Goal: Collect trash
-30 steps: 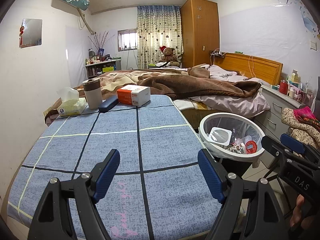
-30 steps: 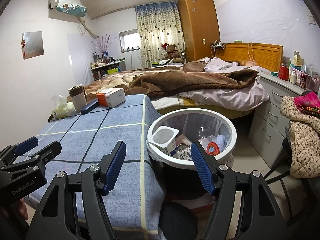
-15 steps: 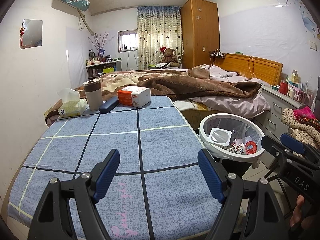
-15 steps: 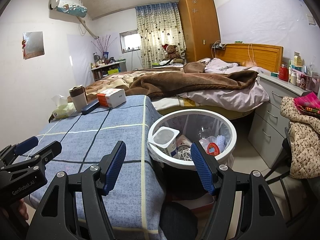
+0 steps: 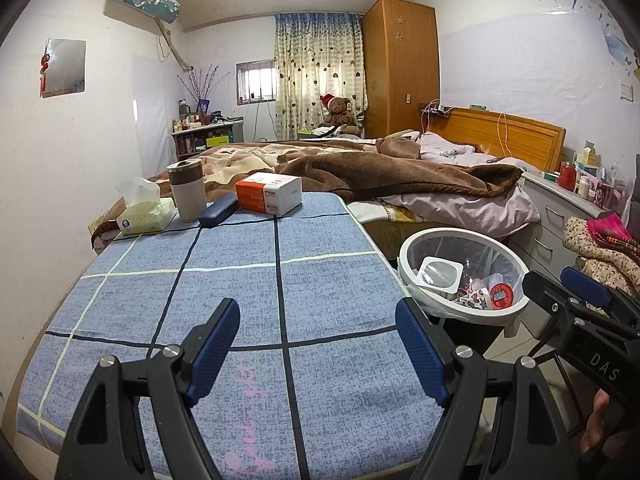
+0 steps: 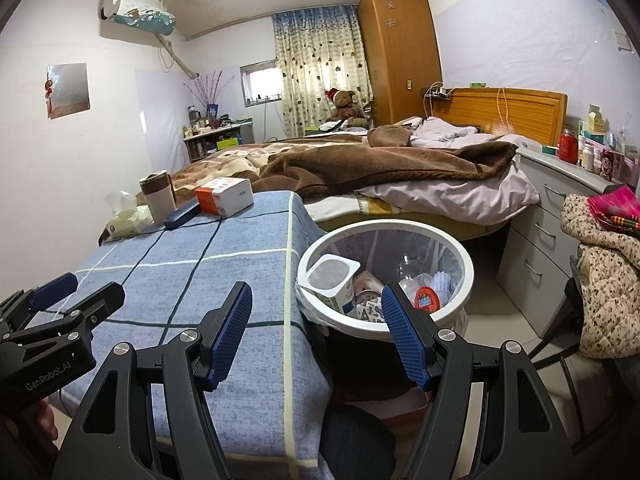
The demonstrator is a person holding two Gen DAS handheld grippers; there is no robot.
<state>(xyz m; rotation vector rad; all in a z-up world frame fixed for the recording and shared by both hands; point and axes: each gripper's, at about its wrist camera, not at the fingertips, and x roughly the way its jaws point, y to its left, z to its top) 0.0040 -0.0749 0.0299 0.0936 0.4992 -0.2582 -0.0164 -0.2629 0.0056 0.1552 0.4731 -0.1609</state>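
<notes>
Two grippers, both with jaws spread wide and empty: left gripper above blue checked bench, right gripper over bench edge. White trash bin just beside bench, holding yogurt cup, red-lidded item, wrappers. Far end of bench: tissue pack, tumbler, dark case, orange-white box.

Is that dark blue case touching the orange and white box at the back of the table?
Cannot tell. In both wrist views the dark blue case ends right at the orange and white box, with no clear gap or contact.
</notes>
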